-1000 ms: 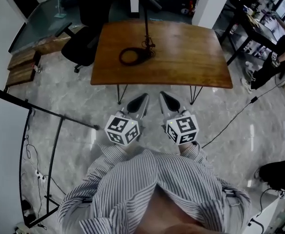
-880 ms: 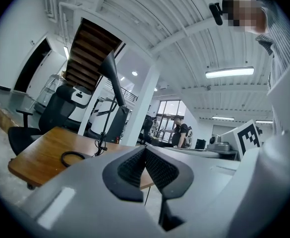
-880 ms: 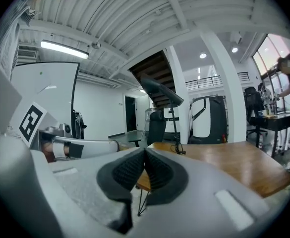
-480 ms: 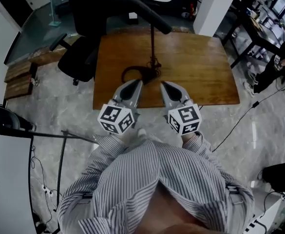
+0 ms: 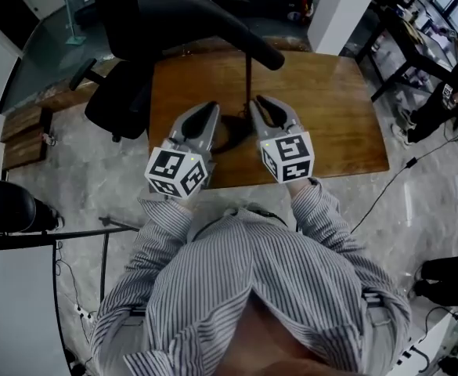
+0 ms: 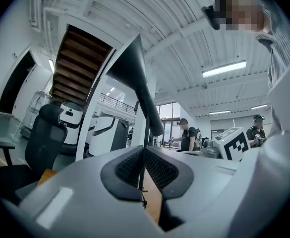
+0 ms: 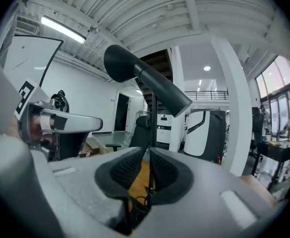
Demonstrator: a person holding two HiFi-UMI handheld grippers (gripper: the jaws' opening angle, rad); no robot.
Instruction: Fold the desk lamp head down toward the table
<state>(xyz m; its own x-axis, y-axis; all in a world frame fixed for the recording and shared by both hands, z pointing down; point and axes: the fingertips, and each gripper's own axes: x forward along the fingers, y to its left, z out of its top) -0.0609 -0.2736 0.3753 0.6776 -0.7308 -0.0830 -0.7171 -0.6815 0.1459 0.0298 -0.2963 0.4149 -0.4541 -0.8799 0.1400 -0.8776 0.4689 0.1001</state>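
The black desk lamp stands on the wooden table [image 5: 334, 120]; its long cone-shaped head [image 5: 182, 22] is raised on a thin pole [image 5: 248, 84]. The base and coiled cord [image 5: 230, 131] are partly hidden between the grippers. My left gripper [image 5: 210, 110] and right gripper [image 5: 258, 103] hover over the table's near edge, either side of the pole, both shut and holding nothing. In the left gripper view the head [image 6: 135, 78] rises above my shut left gripper [image 6: 144, 150]. The right gripper view shows the head [image 7: 145, 81] above the shut right gripper [image 7: 148, 152].
A black office chair [image 5: 119, 104] stands at the table's left end. Wooden benches [image 5: 21, 131] lie further left, a black stand [image 5: 9, 206] at lower left. A cable [image 5: 393, 186] runs over the marble floor on the right, near a person [image 5: 448, 92] by other desks.
The person has walked up to the table. Both grippers moved forward from over the floor to above the table's near edge, close to the lamp pole. Their jaws stayed shut.
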